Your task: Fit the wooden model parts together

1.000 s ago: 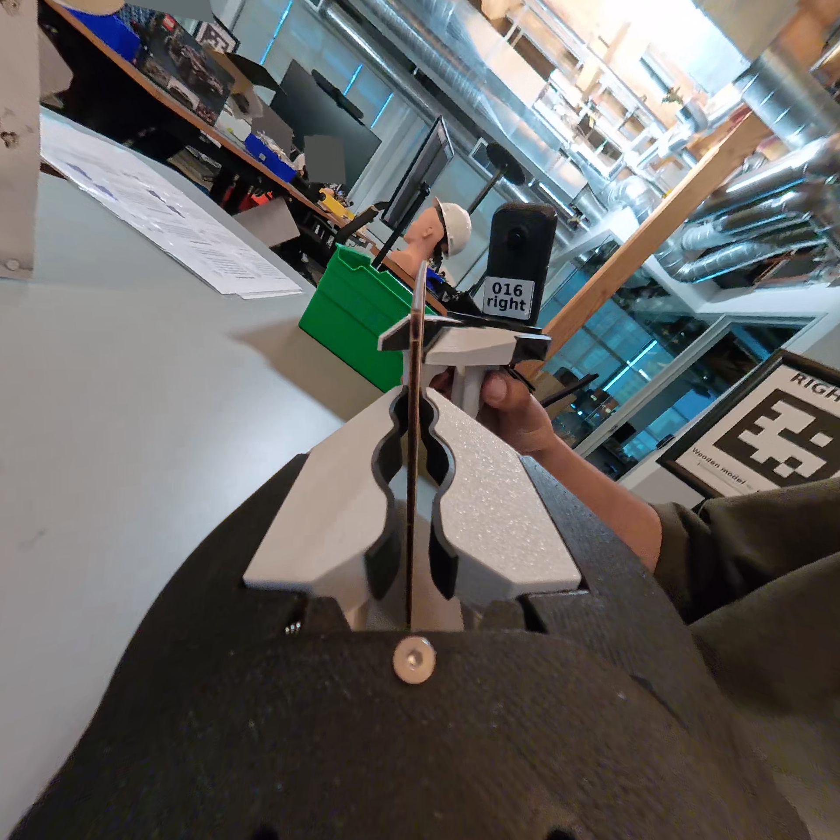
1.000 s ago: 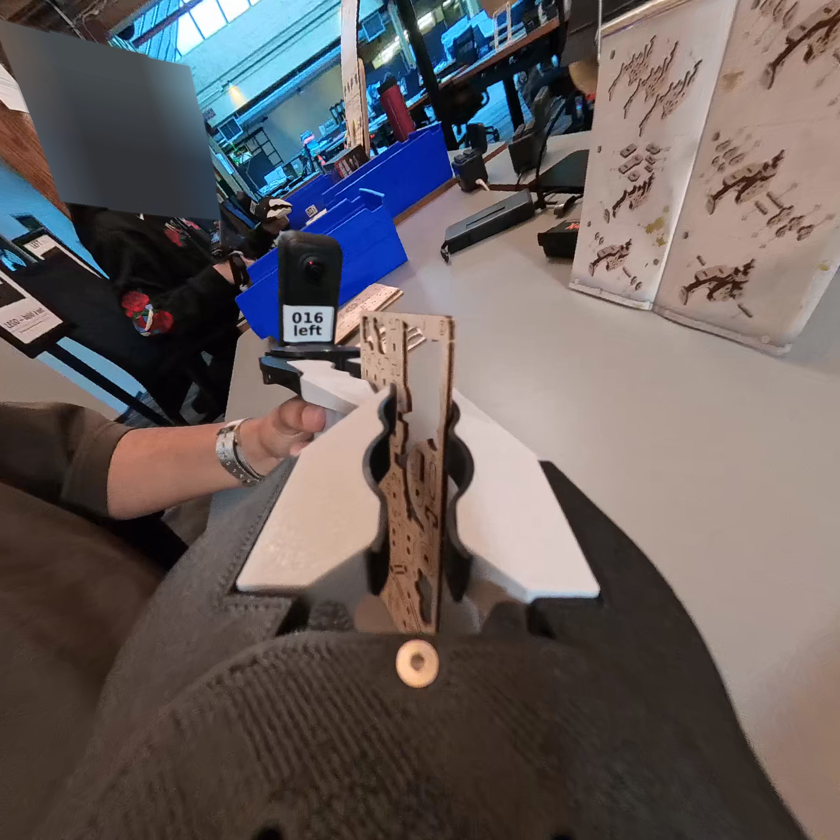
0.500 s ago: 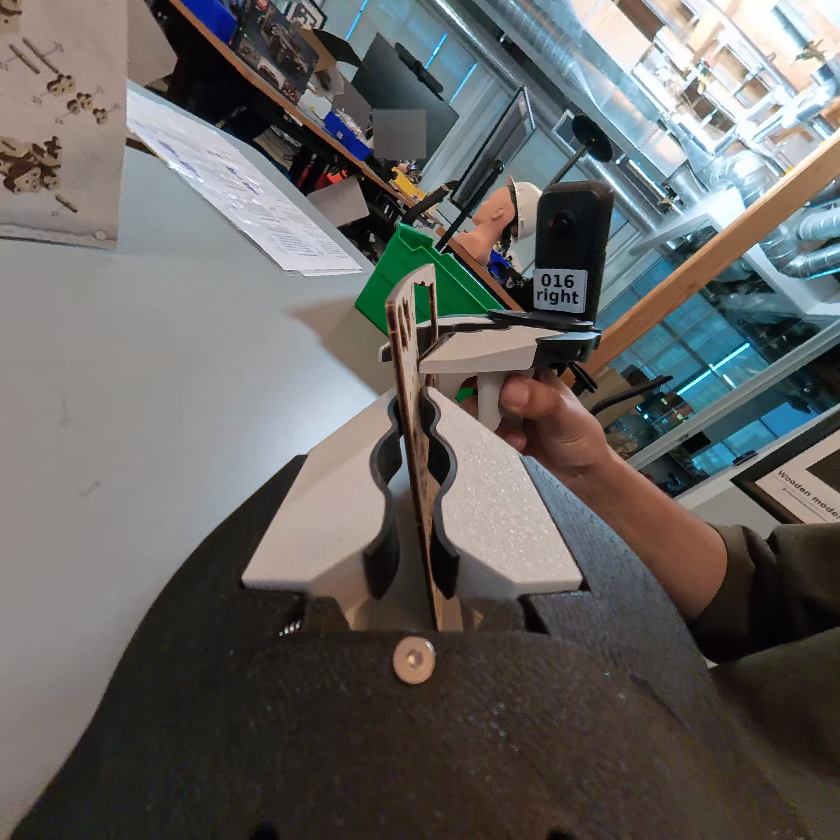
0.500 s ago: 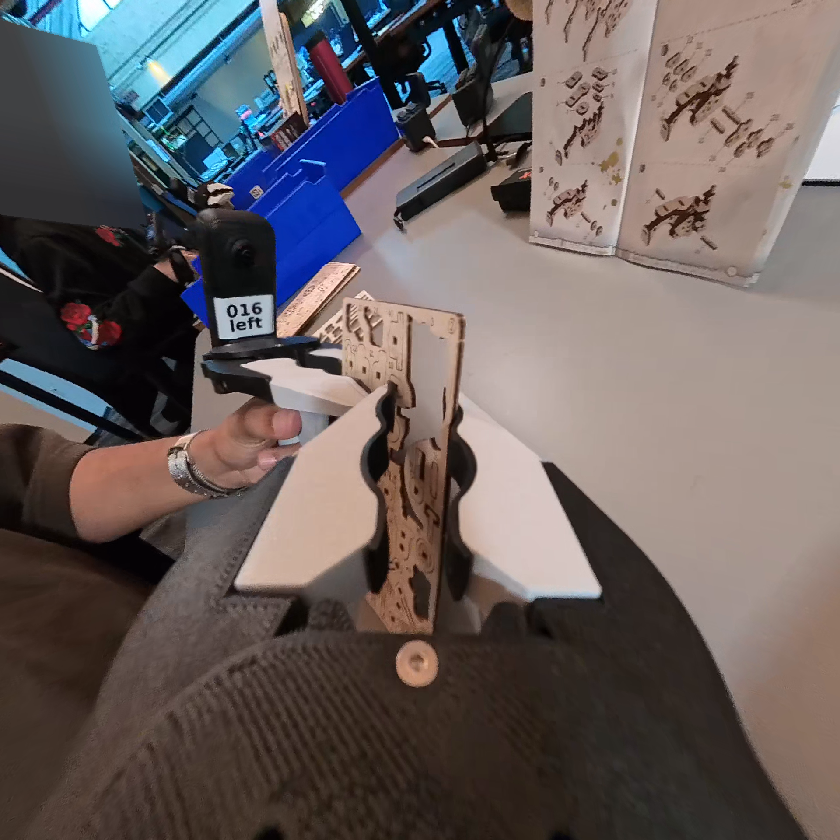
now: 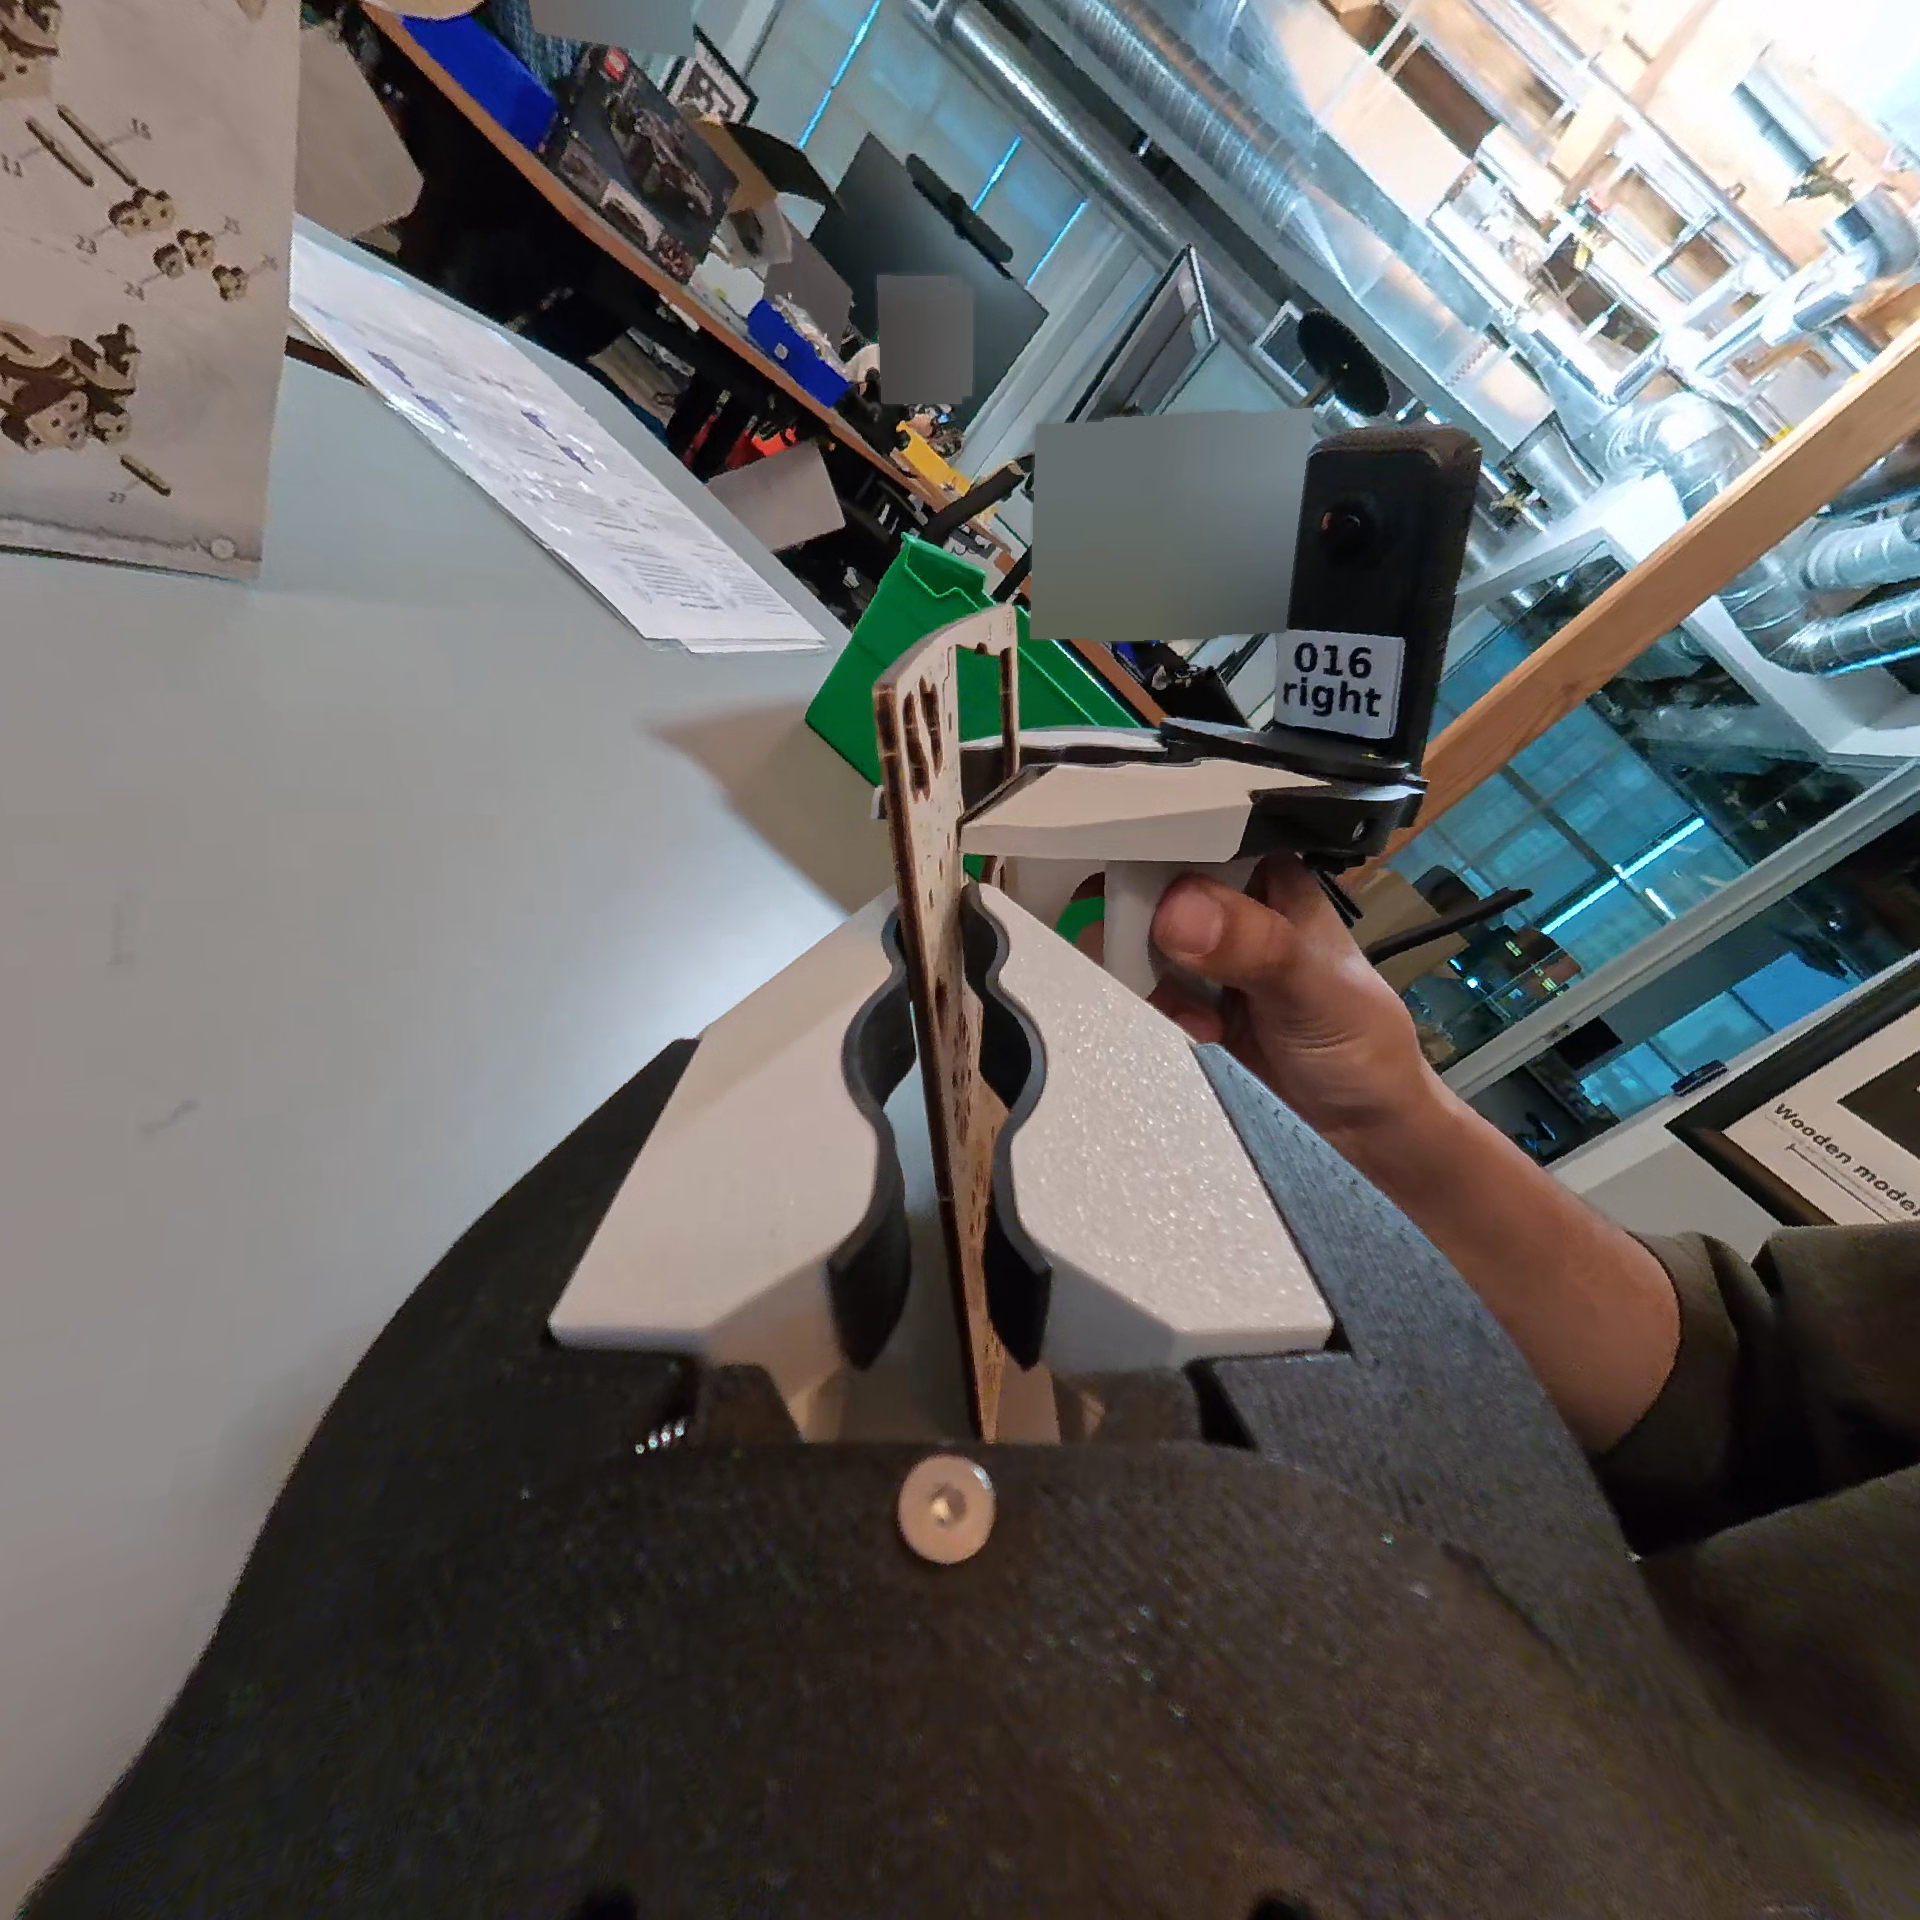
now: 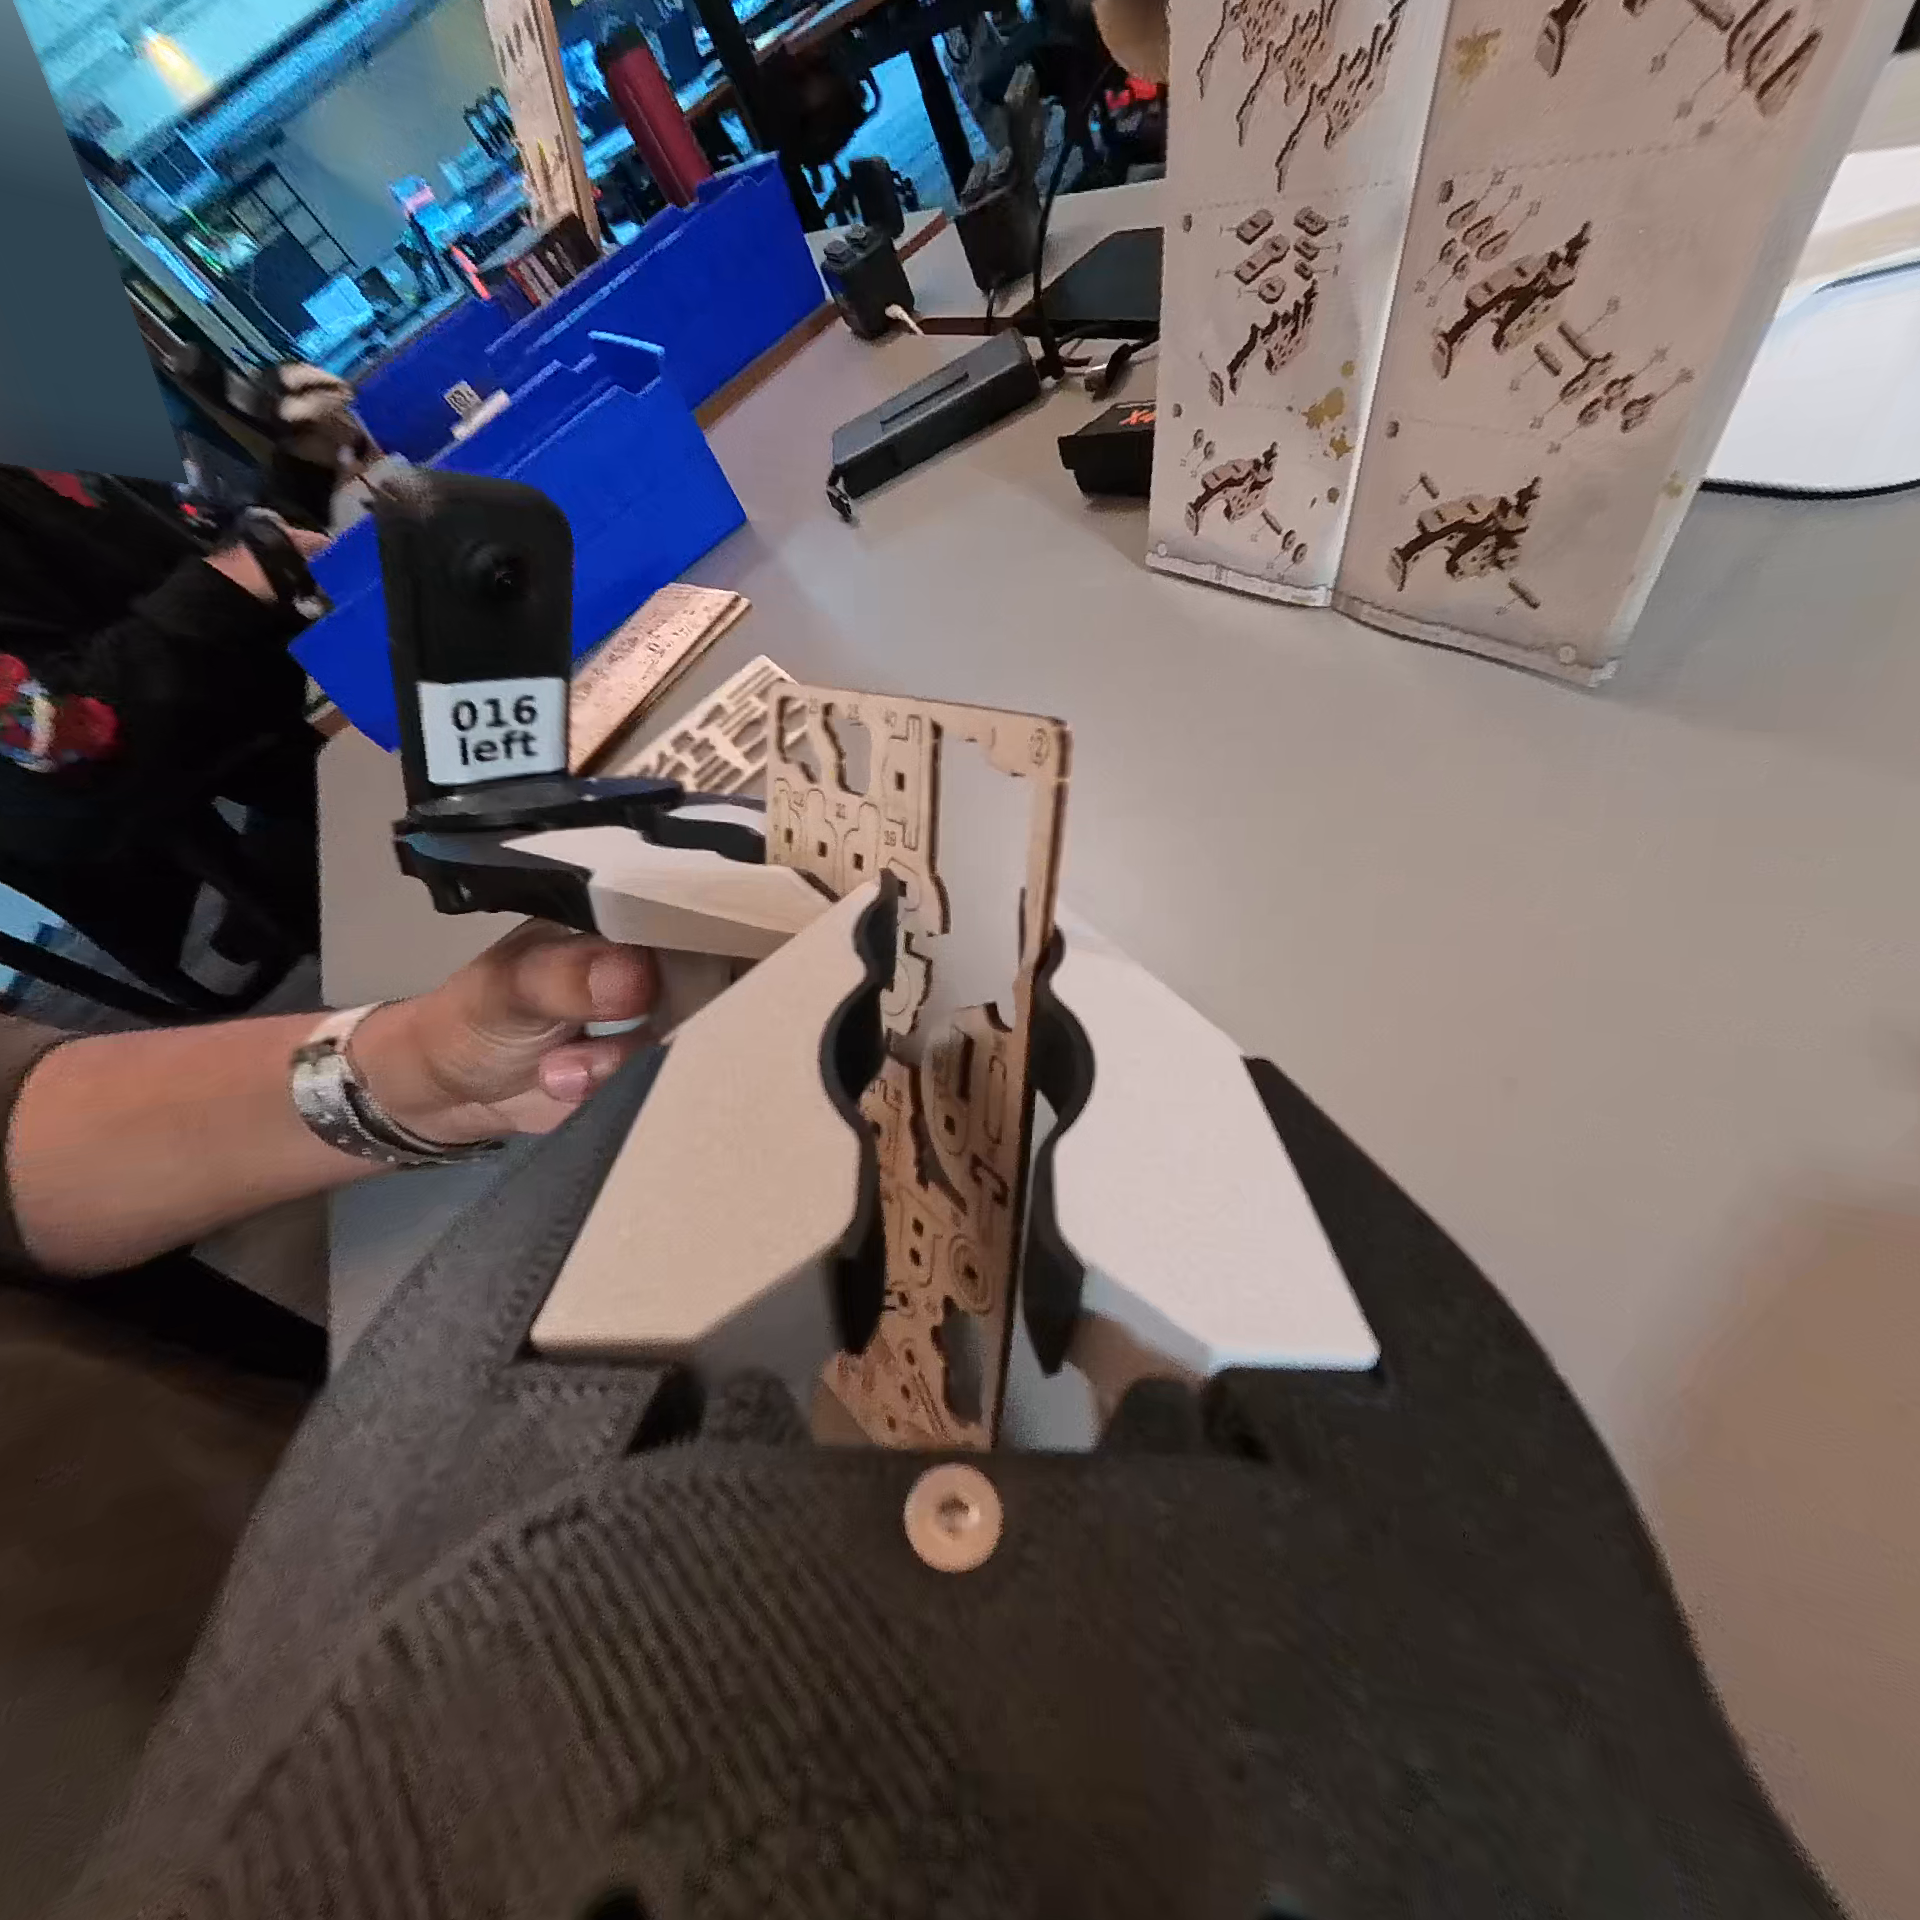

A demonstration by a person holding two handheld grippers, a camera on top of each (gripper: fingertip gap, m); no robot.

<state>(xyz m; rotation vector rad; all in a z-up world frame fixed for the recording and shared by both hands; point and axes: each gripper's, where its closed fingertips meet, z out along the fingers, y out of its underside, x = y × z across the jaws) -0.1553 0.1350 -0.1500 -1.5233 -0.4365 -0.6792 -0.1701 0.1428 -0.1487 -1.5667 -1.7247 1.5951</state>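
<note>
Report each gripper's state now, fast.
Left gripper: shut on the wooden parts sheet.
Right gripper: shut on the same wooden parts sheet, from the other side.

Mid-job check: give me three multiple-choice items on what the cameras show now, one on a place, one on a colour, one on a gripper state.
1. Where is the wooden parts sheet?
A. flat on the table
B. held up between both grippers
C. inside a bin

2. What colour is the bin behind the sheet in the left wrist view?
A. green
B. red
C. yellow

3. What is the left gripper doing?
A. open, empty
B. shut on nothing
C. shut on the sheet

Answers: 1 B, the right gripper and the left both clamp it above the table; 2 A, plainly green; 3 C, its pads press the sheet.
</note>
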